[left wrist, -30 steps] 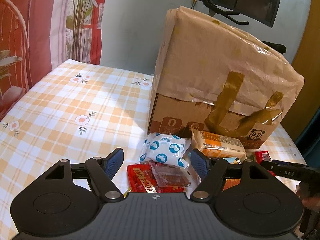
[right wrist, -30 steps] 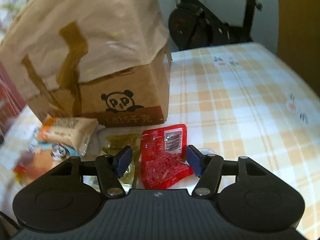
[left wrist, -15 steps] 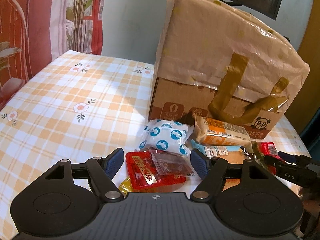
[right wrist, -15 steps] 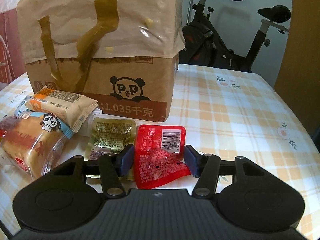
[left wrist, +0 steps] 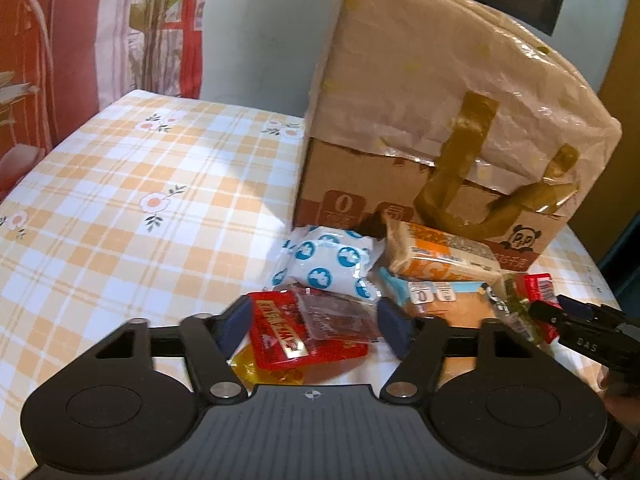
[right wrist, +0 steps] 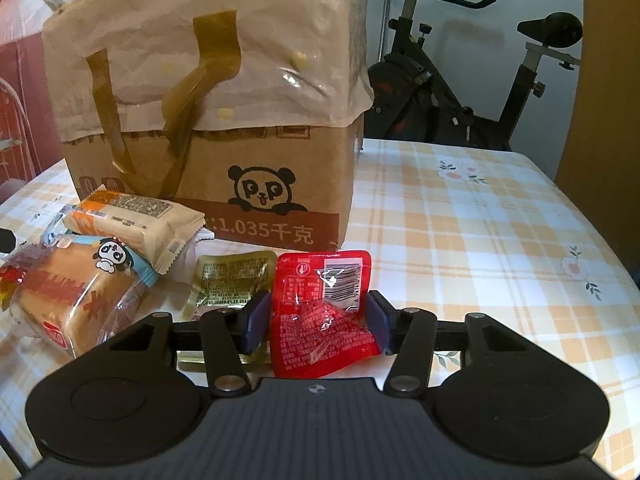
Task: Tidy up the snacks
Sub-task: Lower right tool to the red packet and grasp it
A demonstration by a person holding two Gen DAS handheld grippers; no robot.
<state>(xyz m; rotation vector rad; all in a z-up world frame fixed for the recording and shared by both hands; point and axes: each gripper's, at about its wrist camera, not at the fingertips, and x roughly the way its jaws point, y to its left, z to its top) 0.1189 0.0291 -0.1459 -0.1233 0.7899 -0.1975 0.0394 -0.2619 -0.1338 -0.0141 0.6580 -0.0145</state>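
While looking along the right wrist view, find the right hand-held gripper (right wrist: 318, 320) drawn narrow, just been closing, pads meeting the two side edges of the red sachet (right wrist: 320, 312). Lies low on the worktop (right wrist: 480, 240), at 6 o'clock from the panda box (right wrist: 260, 184), with an olive sachet (right wrist: 228, 276) touching it at 9 o'clock. Already buckled, with the barcode end tipped up: judged to be gripped, though lightly.

Turning to the left wrist view, note the left hand-held gripper (left wrist: 314, 326) at middling width, also just been closing, not yet pressing on the red packet (left wrist: 280, 336) between its pads. Carries a clear-fronted dark packet (left wrist: 336, 316) on top at 2 o'clock and overlaps a yellow one (left wrist: 248, 368) at 7 o'clock.

Expect both to handle light, limp and slick: thin film, soft filling, prone to fold or squirt out under a squeeze. Better to pinch across the filled middle, not the flat sealed rim. Lift slowly, and watch for the stacked packet sliding off.
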